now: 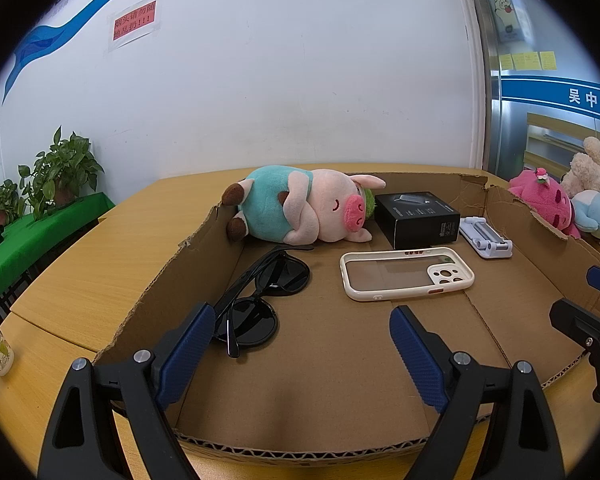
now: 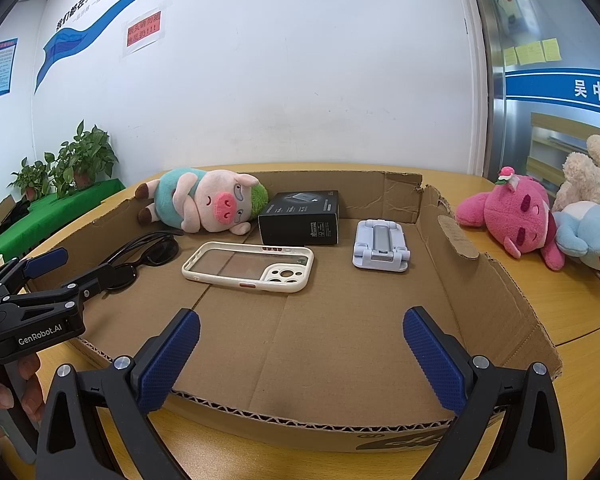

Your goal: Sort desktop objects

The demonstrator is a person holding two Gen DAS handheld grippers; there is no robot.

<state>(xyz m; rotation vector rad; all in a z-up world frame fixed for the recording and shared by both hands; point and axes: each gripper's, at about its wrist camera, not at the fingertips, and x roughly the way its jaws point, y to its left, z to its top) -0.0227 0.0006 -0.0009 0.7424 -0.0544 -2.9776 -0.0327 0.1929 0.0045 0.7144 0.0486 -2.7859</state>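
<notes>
A cardboard tray [image 2: 480, 280] on the surface holds a plush pig [image 2: 204, 204], black box [image 2: 300, 220], phone case [image 2: 248, 266], sunglasses [image 1: 256, 296] and stand [image 2: 380, 250], all ahead of the fingers. More plush toys [image 2: 520, 220] lie outside, right of the right gripper [image 2: 300, 360]. Both it and the left gripper [image 1: 300, 356] are spread wide, empty; sorting looks barely begun.

Your left claw [image 1: 300, 354] and right claw [image 2: 300, 360] carry matt black plastic arms with dimpled blue pads. The tray [image 2: 476, 280] is rough brown corrugated cardboard on a smooth wood-look tabletop [image 1: 112, 236]. The sunglasses [image 1: 260, 300] are glossy black plastic, the phone case [image 2: 248, 266] smooth cream plastic, the pig [image 1: 300, 208] soft plush cloth.
</notes>
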